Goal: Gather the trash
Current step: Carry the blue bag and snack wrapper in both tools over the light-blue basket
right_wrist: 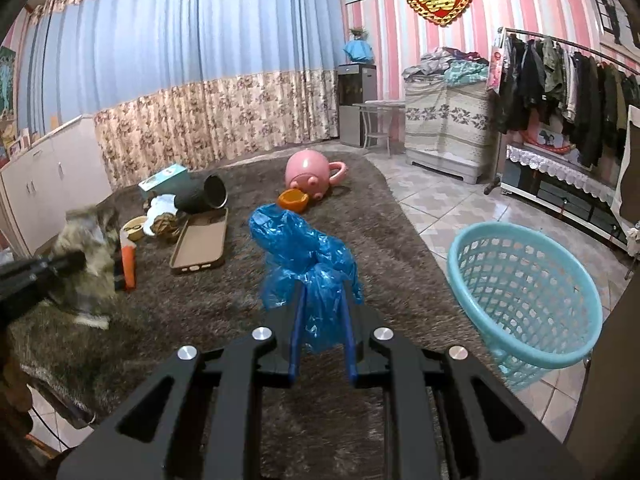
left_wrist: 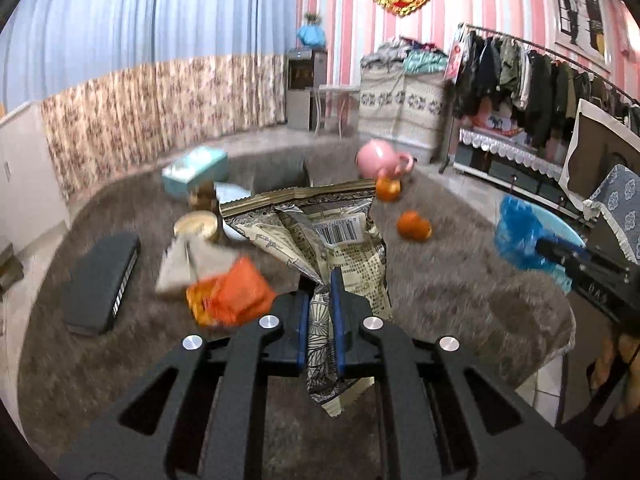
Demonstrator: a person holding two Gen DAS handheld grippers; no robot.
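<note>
pink piggy pot (right_wrist: 310, 176), tissue box (left_wrist: 195, 169), clothes rack (right_wrist: 568, 80), brown carpet (right_wrist: 224, 300)

Even, soft indoor light; strong fisheye bending with dark corners, motion blur smearing the left view.

A crumpled printed snack wrapper (left_wrist: 340, 240) and a bunched blue plastic bag (right_wrist: 308, 264) are held above the shaggy carpet (right_wrist: 240, 300).
</note>
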